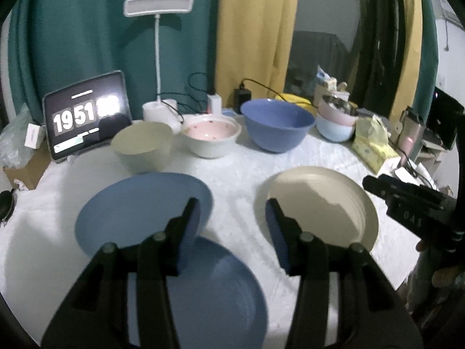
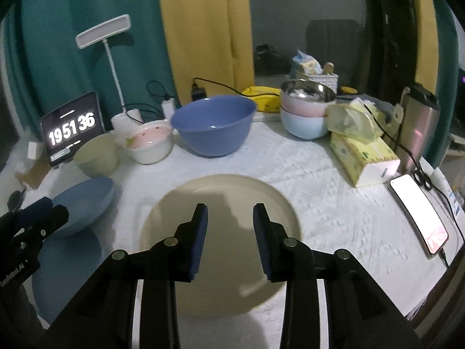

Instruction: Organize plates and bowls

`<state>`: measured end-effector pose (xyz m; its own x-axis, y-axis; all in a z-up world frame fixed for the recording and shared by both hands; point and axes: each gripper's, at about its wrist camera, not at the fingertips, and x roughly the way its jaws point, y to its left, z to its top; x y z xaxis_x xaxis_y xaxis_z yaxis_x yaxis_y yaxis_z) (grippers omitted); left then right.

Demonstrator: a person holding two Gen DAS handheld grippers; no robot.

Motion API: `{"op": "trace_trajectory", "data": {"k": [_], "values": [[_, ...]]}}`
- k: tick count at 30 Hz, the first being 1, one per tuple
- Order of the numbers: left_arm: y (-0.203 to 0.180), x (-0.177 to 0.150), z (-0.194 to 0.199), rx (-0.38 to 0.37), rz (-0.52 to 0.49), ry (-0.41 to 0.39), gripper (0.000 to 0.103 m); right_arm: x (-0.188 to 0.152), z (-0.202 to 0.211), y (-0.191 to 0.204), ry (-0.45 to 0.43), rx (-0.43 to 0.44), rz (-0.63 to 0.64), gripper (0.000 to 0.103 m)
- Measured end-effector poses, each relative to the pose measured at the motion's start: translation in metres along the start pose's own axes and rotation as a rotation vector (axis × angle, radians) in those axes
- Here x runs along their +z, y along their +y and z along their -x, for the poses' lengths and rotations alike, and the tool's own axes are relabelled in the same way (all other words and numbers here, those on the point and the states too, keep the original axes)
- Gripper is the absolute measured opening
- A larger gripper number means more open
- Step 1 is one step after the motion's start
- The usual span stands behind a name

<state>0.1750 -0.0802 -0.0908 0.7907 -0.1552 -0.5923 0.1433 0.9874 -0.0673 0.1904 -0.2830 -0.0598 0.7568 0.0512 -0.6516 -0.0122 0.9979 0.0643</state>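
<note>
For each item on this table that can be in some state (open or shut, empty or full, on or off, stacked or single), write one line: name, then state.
Left gripper: open, empty.
Right gripper: open, empty.
Beige plate: flat, empty.
Blue plates: two, overlapping, empty.
Blue bowl: upright, empty.
Beige bowl: upright, empty.
Pink-lined bowl: upright.
Stacked bowls: three nested.
Tablet: on.
Phone: screen lit.
Lamp: off.

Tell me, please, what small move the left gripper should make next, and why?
Probably lower the left gripper, whose jaws stand open and empty, to the rim of the nearer blue plate. The two blue plates overlap, the far blue plate partly lying on it, so stacking them looks like the natural next step.
</note>
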Motion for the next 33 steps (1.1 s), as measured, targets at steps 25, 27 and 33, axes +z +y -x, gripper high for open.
{"op": "trace_trajectory", "data": {"k": [25, 27, 33], "values": [[0.147, -0.017, 0.012, 0.182, 0.19, -0.005, 0.062, 0.014, -0.025, 0.121, 0.046, 0.102, 0.148, 0.035], [0.155, -0.019, 0.007, 0.187, 0.198, 0.013, 0.062, 0.014, -0.03, 0.128, 0.055, 0.107, 0.155, 0.035], [0.172, -0.024, -0.008, 0.194, 0.21, 0.044, 0.062, 0.015, -0.05, 0.149, 0.093, 0.122, 0.17, 0.035]]}}
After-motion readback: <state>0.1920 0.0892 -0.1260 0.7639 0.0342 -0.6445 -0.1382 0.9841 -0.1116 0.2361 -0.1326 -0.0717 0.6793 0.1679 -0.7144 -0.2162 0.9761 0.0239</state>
